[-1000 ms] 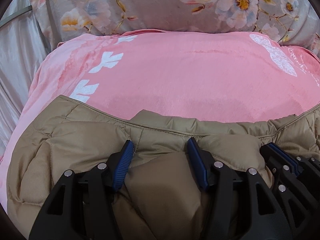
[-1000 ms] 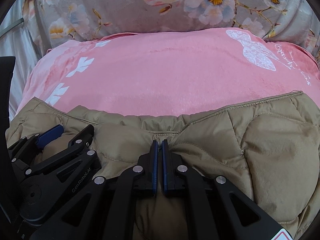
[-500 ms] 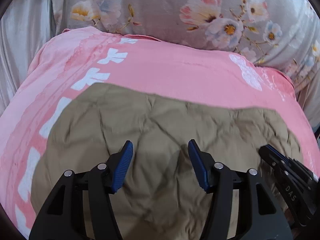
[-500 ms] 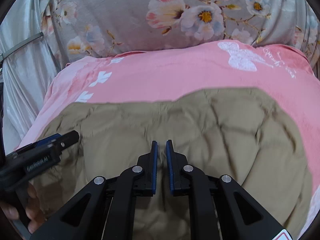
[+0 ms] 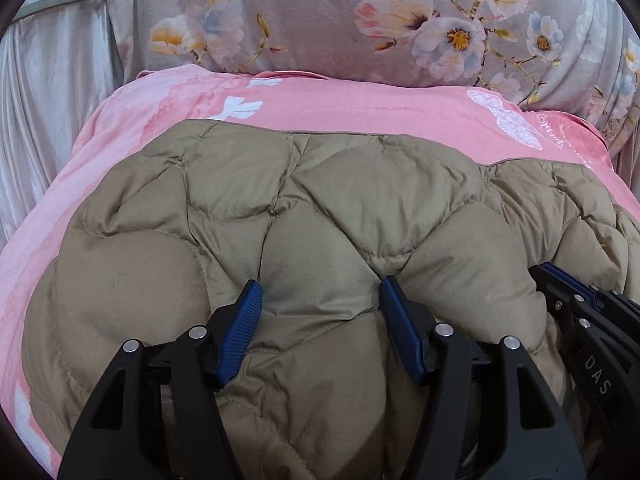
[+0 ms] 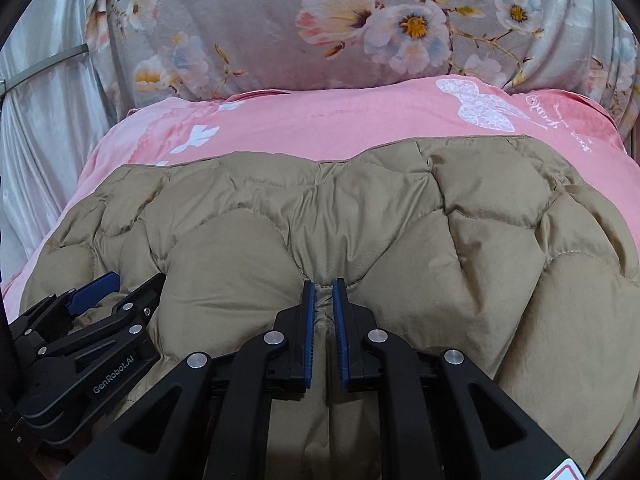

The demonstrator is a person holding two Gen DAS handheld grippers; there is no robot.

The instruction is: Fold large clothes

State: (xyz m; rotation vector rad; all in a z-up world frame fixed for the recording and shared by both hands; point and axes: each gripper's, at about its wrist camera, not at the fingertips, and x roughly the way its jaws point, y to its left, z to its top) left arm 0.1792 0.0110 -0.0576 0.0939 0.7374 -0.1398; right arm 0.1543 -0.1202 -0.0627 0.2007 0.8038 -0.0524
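**Jacket doubled over, fold still in hand**

We have the quilted tan jacket (image 5: 340,216) lying on the pink blanket (image 5: 360,108), doubled over. Our left gripper (image 5: 320,312) has just been opening, a puffy fold between its half-spread jaws; our right gripper (image 6: 322,308), just eased, pinches a thin ridge. Releasing and further folds remain.
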